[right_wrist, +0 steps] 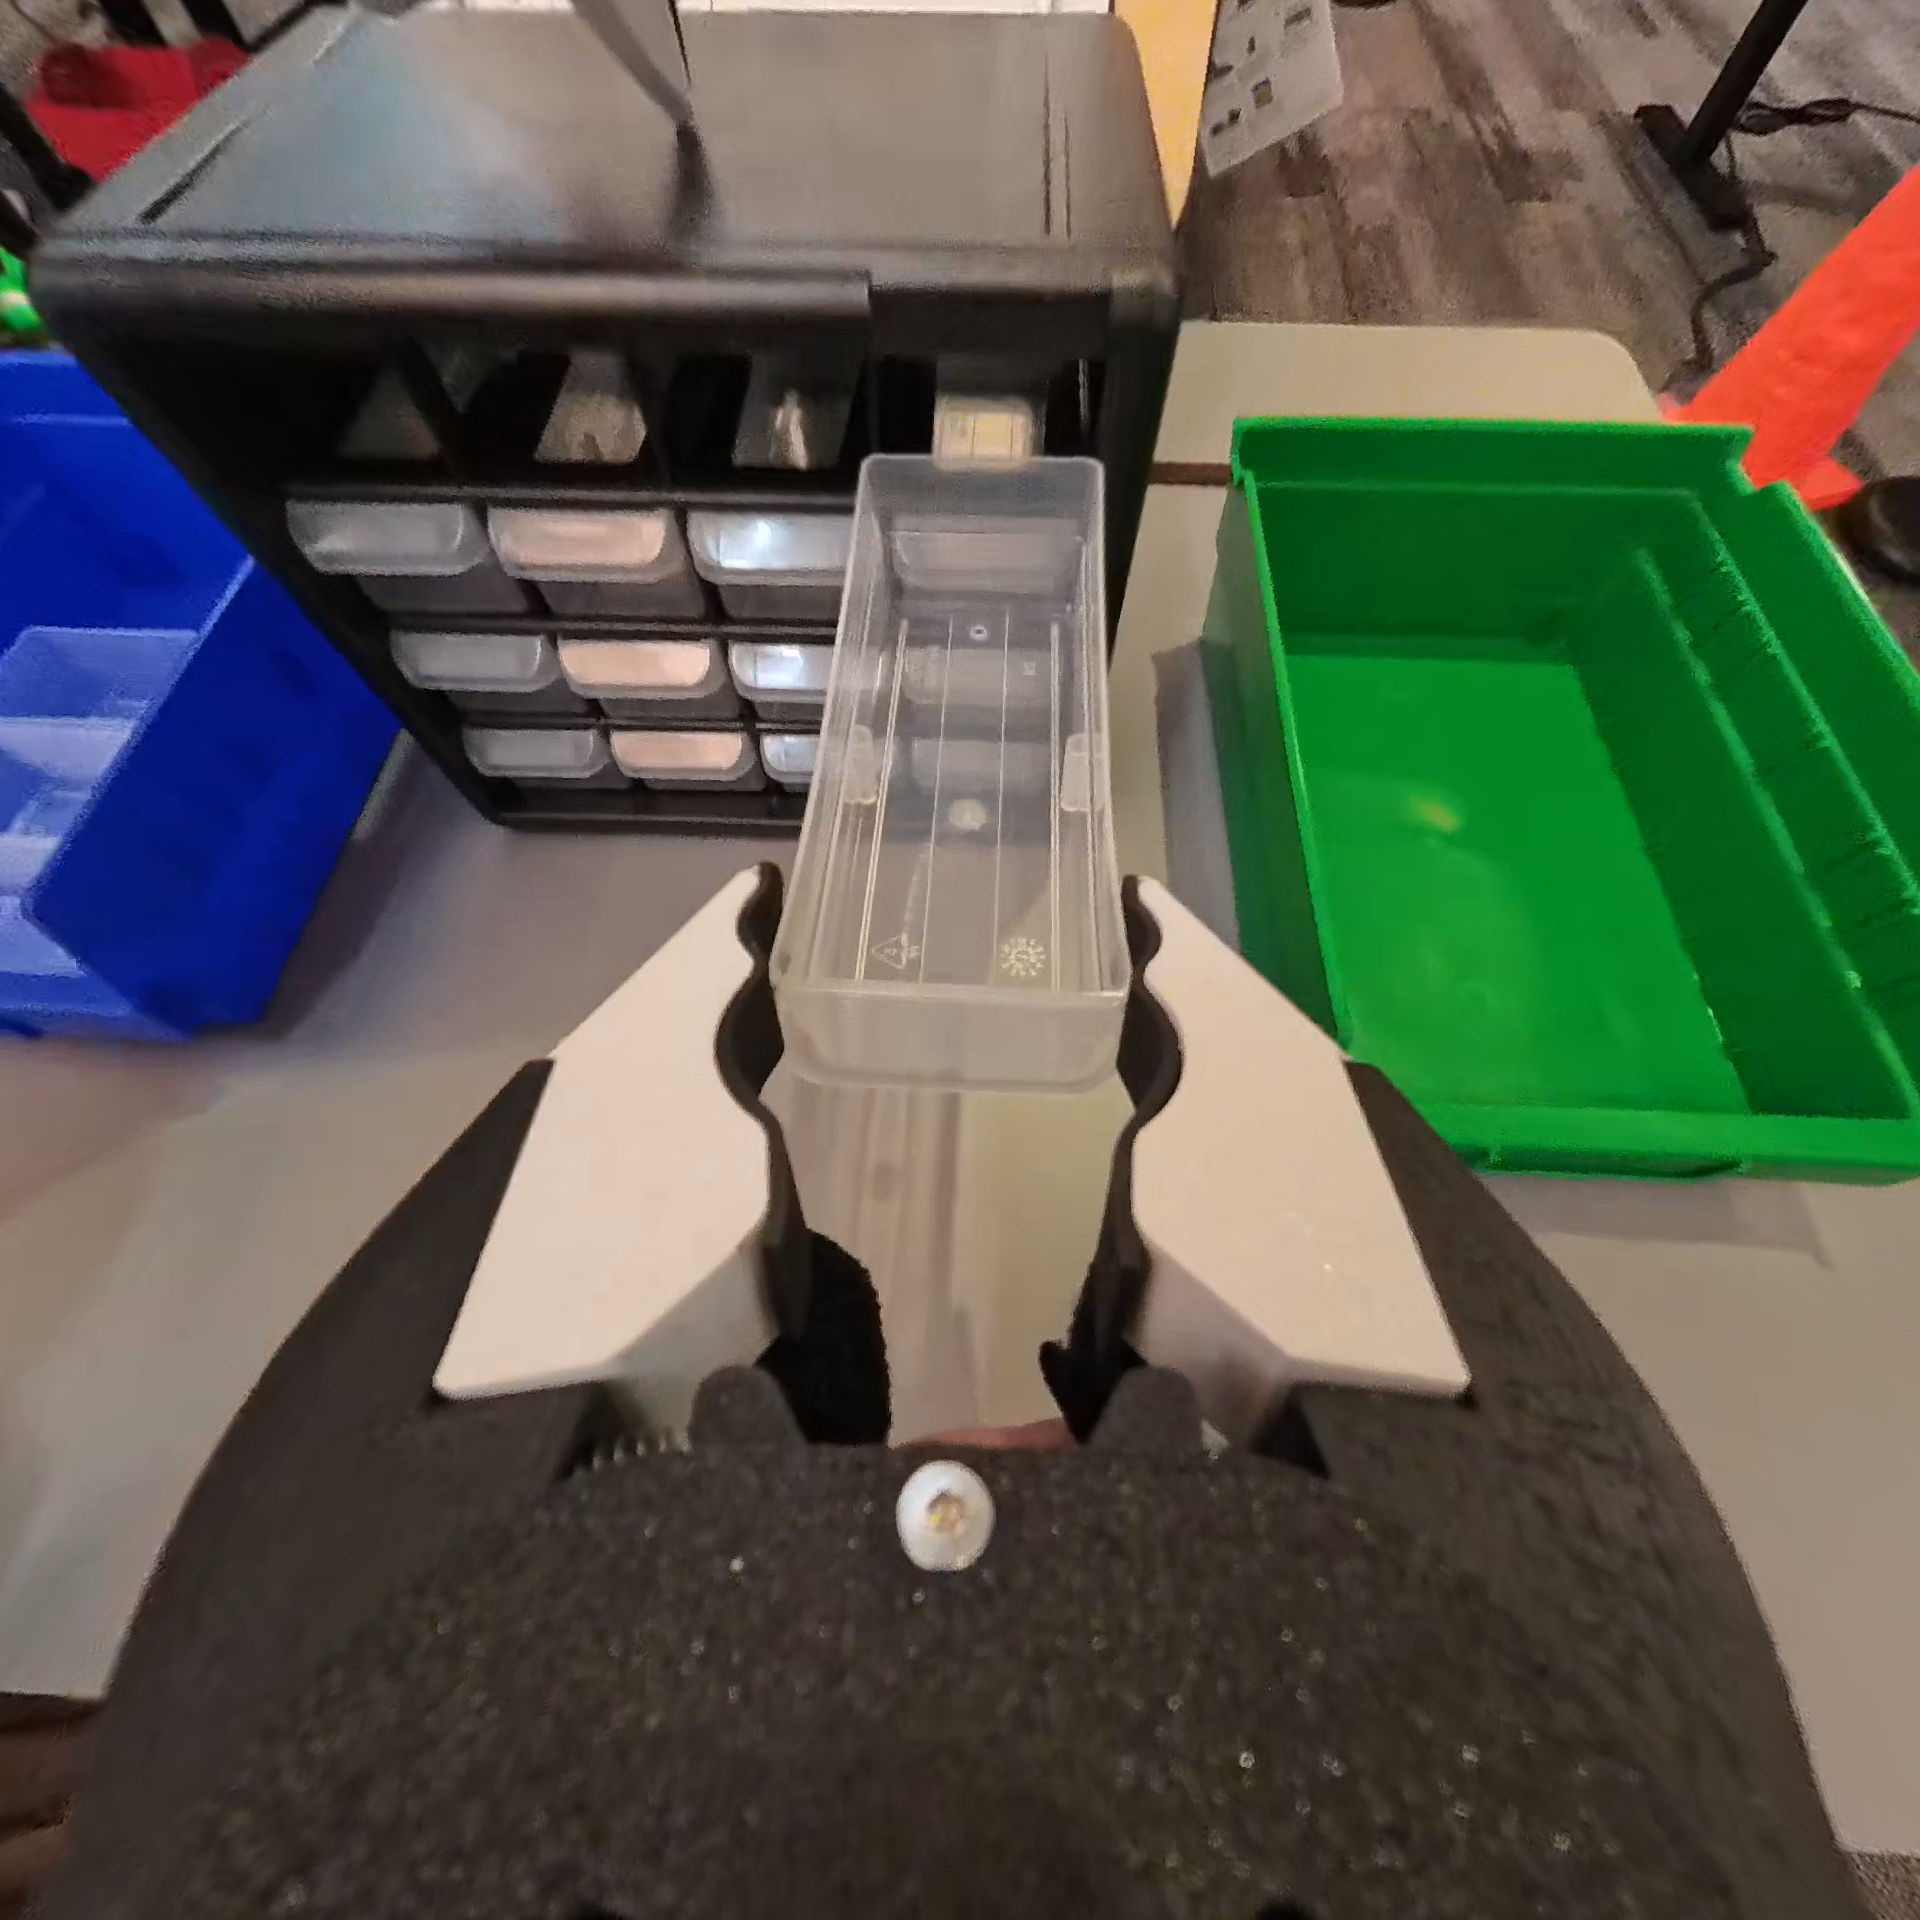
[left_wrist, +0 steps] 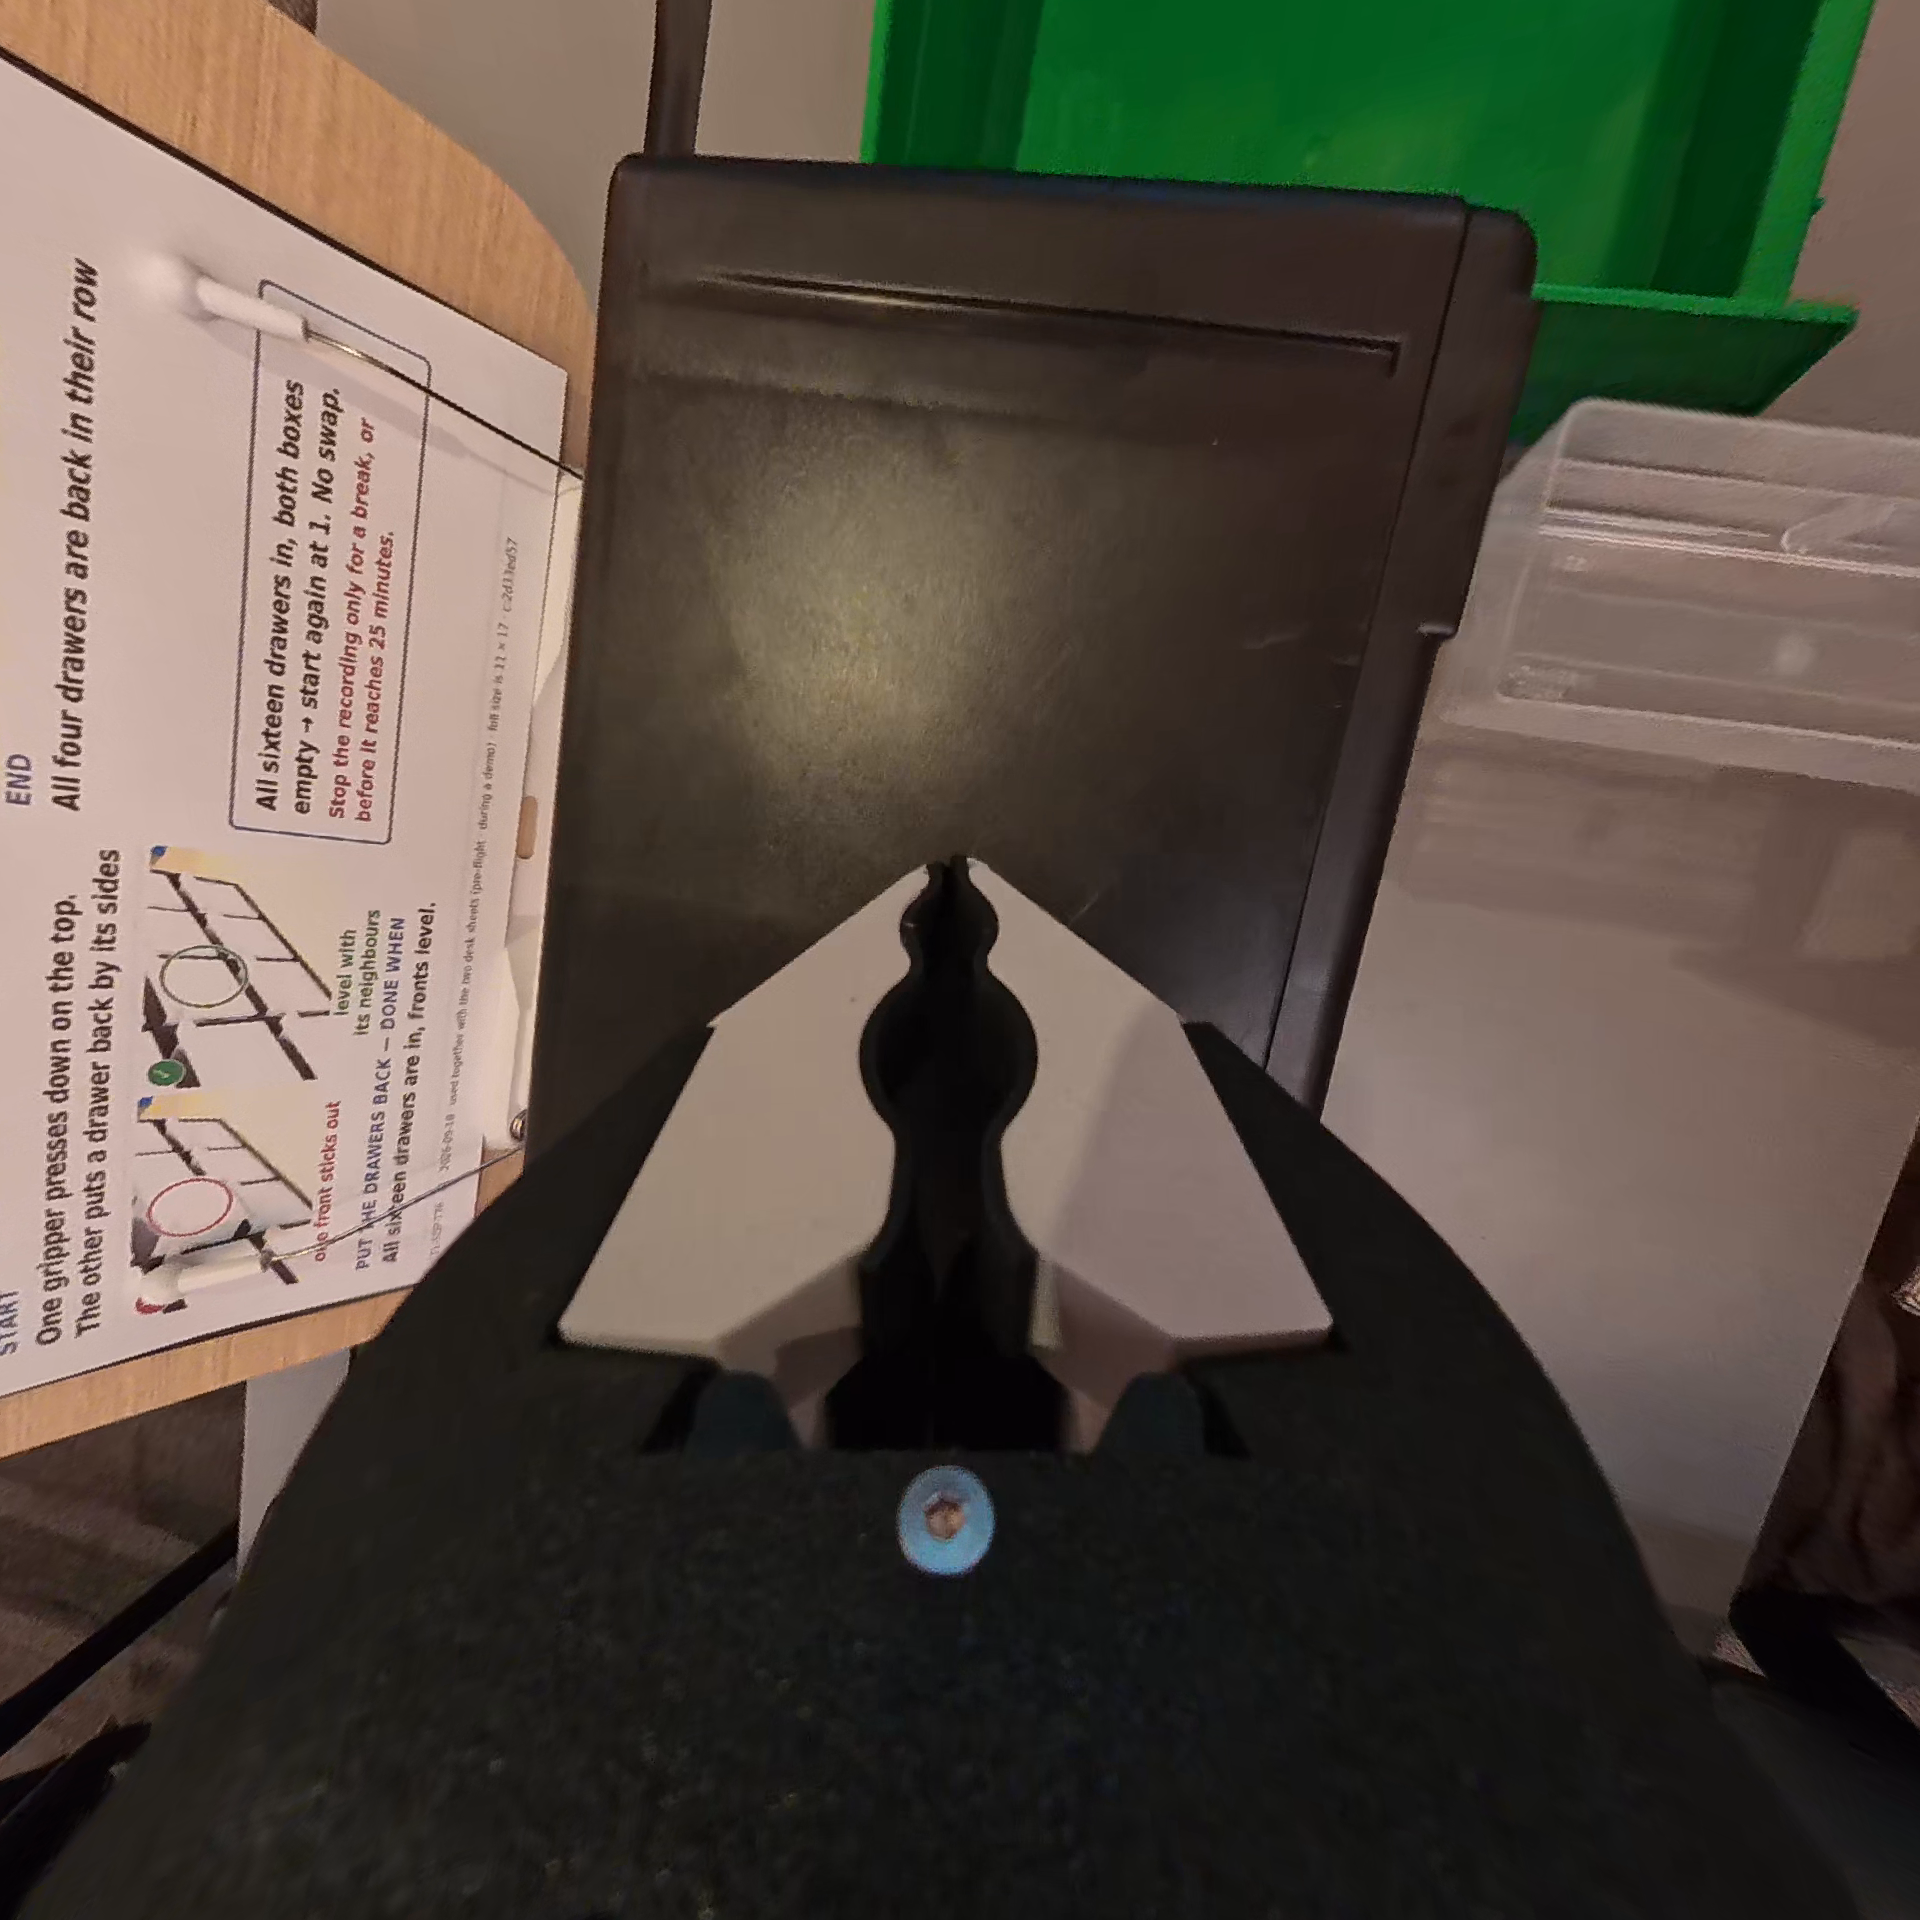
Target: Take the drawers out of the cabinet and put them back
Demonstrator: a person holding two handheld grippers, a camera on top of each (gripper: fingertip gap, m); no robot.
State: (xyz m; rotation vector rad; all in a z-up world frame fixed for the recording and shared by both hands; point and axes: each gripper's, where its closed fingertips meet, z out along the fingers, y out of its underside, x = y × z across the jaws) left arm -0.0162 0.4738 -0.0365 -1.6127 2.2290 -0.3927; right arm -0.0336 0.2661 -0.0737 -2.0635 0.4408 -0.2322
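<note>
Right gripper fills the bottom of the right wrist view, with its black body low in the frame and its two grey fingers pointing up toward the middle. Its jaws pinch the near end of a clear drawer, one finger on each side. That drawer is empty and sticks out from the top row of the black cabinet, at the right end of the row. The cabinet stands in the upper left of the frame on a grey table. Its other three top slots are dark and open, while the three rows below hold clear drawers. A green bin sits at the right of the frame, just beside the cabinet, and a blue bin sits at the left edge. In the left wrist view, the left gripper fills the bottom of the frame, and its jaws are pressed together with nothing between them. Its tips touch the flat black top of the cabinet in the middle of the frame. A white paper sheet lies at the left on a wooden board.
</note>
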